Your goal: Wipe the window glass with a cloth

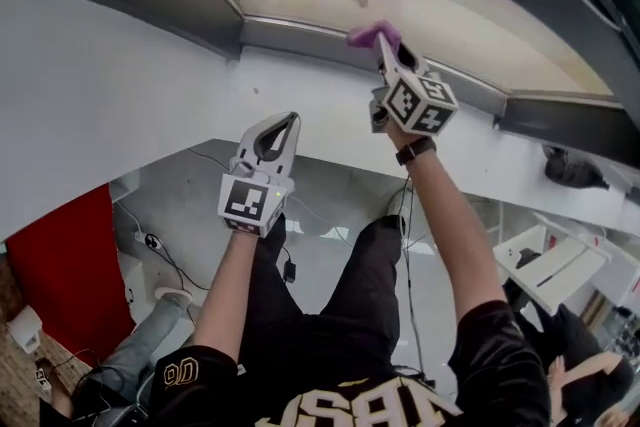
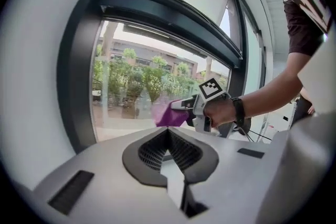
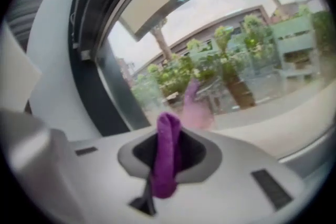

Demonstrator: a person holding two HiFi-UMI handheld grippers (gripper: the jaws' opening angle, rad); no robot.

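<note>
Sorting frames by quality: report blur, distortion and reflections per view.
Head view: sharp, but the window frame bows. Left gripper view: crisp, fisheye-curved, dark corners. Right gripper view: soft; the purple cloth throws a faint pink reflection in the window glass.

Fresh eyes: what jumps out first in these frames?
The purple cloth, pinched in the right gripper, is held up at the window glass near its lower frame. The pane shows a faint pink reflection of it. The left gripper hangs back in front of the white wall, jaws shut on nothing.
</note>
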